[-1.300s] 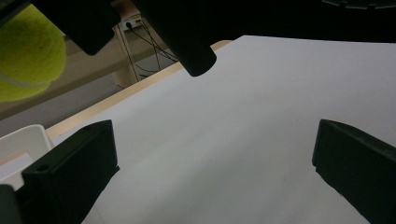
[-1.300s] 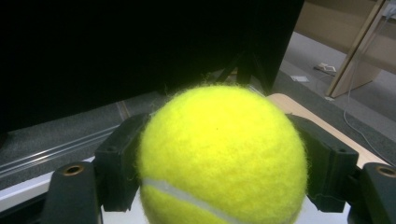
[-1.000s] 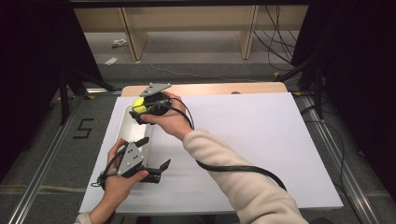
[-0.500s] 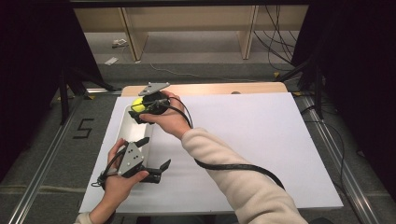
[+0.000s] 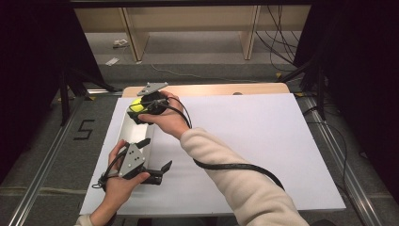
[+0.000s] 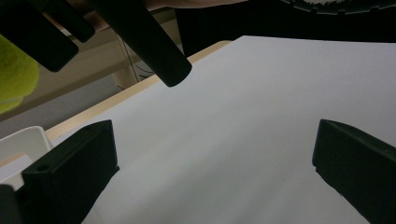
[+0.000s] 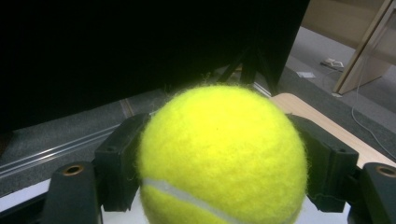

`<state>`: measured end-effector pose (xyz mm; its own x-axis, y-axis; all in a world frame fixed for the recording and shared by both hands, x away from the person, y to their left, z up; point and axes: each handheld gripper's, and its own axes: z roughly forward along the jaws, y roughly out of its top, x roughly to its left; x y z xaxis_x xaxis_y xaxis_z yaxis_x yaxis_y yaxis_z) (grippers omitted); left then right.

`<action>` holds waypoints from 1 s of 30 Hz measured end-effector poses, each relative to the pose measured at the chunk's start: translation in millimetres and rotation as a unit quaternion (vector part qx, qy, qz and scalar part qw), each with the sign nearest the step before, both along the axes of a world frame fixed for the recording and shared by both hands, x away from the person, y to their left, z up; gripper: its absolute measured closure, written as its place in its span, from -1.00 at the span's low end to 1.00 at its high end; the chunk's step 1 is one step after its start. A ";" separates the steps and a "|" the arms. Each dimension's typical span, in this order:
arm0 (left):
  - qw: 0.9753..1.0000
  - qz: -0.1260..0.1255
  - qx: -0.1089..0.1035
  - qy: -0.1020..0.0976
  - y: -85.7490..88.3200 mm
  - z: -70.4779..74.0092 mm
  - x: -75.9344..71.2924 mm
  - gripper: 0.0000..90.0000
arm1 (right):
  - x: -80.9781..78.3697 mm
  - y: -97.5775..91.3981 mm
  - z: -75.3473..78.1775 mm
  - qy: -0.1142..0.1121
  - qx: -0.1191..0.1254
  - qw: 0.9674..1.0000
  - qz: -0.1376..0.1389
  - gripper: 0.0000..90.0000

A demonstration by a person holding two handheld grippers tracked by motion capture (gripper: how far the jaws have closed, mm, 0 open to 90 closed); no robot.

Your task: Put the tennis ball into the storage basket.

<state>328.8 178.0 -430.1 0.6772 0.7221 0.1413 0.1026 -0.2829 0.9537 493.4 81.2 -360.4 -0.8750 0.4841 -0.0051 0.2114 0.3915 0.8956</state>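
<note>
The right gripper (image 5: 137, 109) pinches the tennis ball (image 7: 222, 156) above the white tray (image 5: 123, 136) at the table's far-left corner, likely to drop it in; the left gripper (image 5: 153, 160) waits, jaws spread.

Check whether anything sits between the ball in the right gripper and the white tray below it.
Nothing visible does. The right gripper holds the ball between its jaws over the far end of the tray. The left gripper, jaws apart, rests on the table by the tray's near end, off that path. The tray's inside is partly hidden.

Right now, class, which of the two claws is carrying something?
The right claw, held over the white tray, is shut on the yellow tennis ball; the left claw is open, holding nothing.
</note>
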 end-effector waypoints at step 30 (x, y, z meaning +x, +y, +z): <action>1.000 -0.001 0.002 -0.001 -0.4 -0.1 -0.5 -1.00 | 6.5 14.6 -5.2 0.008 -0.006 1.000 0.007 -0.41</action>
<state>328.3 177.6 -430.2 0.6785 0.7202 0.1451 0.0998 -0.2861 0.9530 500.0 95.9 -365.6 -0.8821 0.4711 0.0031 0.2193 0.4047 0.8877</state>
